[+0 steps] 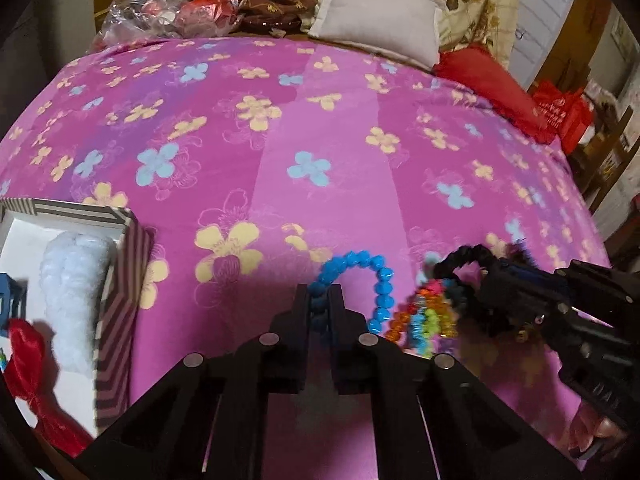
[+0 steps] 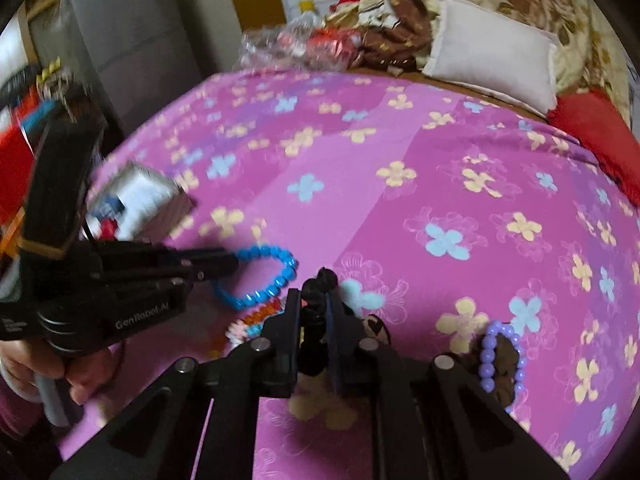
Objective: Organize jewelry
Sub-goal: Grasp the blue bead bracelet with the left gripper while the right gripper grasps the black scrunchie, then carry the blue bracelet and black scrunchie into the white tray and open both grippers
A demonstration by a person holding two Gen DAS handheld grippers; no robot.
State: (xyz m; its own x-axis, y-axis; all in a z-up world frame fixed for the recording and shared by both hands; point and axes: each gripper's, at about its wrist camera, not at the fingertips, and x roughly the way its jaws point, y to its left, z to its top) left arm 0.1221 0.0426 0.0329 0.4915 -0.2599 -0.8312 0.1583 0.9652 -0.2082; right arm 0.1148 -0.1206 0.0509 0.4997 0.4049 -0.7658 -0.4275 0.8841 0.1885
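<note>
My left gripper (image 1: 319,300) is shut on a blue bead bracelet (image 1: 376,276), which loops out to the right over the pink floral bedspread (image 1: 280,152); the bracelet also shows in the right wrist view (image 2: 276,276). My right gripper (image 2: 316,300) is shut on a black bead bracelet (image 2: 320,280), which also shows in the left wrist view (image 1: 468,260). A multicoloured bead bracelet (image 1: 424,320) lies between the two grippers. A purple bead bracelet (image 2: 500,356) lies to the right on a dark object. The striped box (image 1: 120,280) sits at the left, open.
The box holds white padding (image 1: 76,292), a red bow (image 1: 28,360) and a blue item. A grey pillow (image 1: 380,28), a red cushion (image 1: 492,88) and plastic-wrapped clutter (image 1: 160,12) lie at the bed's far end. Furniture stands past the right edge.
</note>
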